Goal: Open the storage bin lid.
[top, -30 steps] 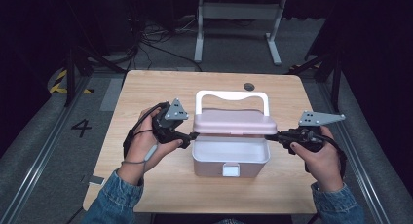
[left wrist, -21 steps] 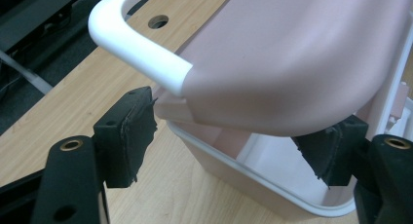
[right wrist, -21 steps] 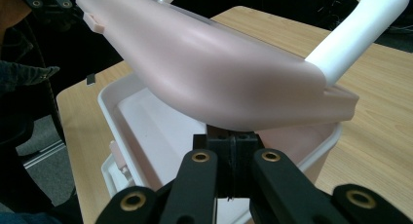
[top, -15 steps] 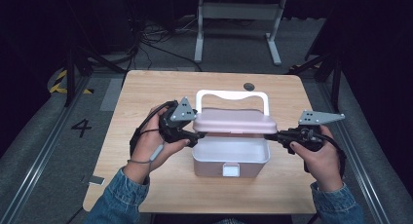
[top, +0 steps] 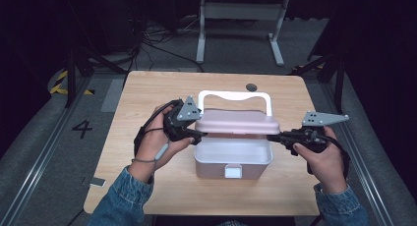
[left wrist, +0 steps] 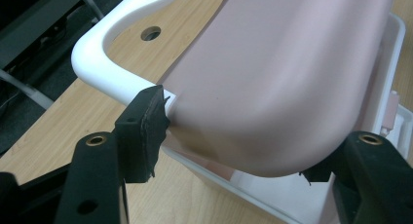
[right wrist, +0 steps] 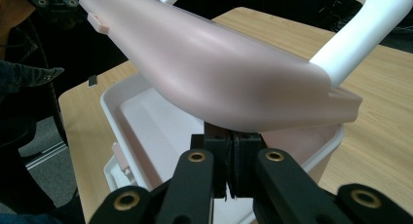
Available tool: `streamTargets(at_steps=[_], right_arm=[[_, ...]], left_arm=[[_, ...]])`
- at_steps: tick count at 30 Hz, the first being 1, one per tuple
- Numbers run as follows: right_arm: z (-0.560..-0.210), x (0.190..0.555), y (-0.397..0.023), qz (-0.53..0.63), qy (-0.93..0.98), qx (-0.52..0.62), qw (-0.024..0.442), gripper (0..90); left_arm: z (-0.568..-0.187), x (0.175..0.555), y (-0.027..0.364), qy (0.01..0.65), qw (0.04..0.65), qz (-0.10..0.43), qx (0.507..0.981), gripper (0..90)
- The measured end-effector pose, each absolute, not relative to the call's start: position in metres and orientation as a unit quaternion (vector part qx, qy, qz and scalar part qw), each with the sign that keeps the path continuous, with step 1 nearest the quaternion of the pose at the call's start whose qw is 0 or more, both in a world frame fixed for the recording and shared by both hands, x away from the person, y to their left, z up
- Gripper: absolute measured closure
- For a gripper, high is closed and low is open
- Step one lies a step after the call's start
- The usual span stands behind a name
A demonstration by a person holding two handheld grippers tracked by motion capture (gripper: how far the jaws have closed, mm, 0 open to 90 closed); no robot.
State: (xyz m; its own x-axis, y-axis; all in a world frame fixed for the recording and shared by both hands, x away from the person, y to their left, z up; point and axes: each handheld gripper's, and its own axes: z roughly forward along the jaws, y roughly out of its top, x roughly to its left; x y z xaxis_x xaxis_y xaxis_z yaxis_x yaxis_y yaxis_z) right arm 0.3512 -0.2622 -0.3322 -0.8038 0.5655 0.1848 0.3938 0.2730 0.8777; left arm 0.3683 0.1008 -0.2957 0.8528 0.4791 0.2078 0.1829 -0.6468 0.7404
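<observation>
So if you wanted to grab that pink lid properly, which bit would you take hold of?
Probably its short ends, one from each side. The pink lid hangs level over the open white box, and its end rims are thin enough to fit between jaws. The right gripper already pinches one end edge; the left gripper straddles the other, rounded end, jaws just closing in.

A person wears blue denim sleeves [top: 123, 199] with cuffs ending at the wrists. Each hand carries a black two-jaw gripper, the left gripper [top: 197, 135] and the right gripper [top: 273, 136], each topped with a grey three-cornered plate dotted with small holes, and a black cable [top: 147, 127] loops from the left one, with a grey cord hanging at that wrist. Up close, the jaws are matte black bars with round brass-coloured screw fittings, ending in black pads [left wrist: 155, 118] with rough, worn edges.
</observation>
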Motion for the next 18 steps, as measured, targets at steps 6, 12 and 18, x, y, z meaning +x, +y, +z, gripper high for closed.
streamTargets(at_steps=[6,12,18], right_arm=[[-0.331,0.349,-0.263,0.52,0.794,0.304,0.085,84.0],[-0.331,0.346,-0.267,0.519,0.793,0.307,0.085,83.0],[-0.331,0.344,-0.273,0.518,0.79,0.316,0.088,83.0]], left_arm=[[-0.291,0.37,0.104,0.193,0.38,0.198,0.883,44.8],[-0.287,0.373,0.106,0.199,0.381,0.194,0.882,48.3],[-0.283,0.378,0.106,0.201,0.386,0.19,0.88,49.9]])
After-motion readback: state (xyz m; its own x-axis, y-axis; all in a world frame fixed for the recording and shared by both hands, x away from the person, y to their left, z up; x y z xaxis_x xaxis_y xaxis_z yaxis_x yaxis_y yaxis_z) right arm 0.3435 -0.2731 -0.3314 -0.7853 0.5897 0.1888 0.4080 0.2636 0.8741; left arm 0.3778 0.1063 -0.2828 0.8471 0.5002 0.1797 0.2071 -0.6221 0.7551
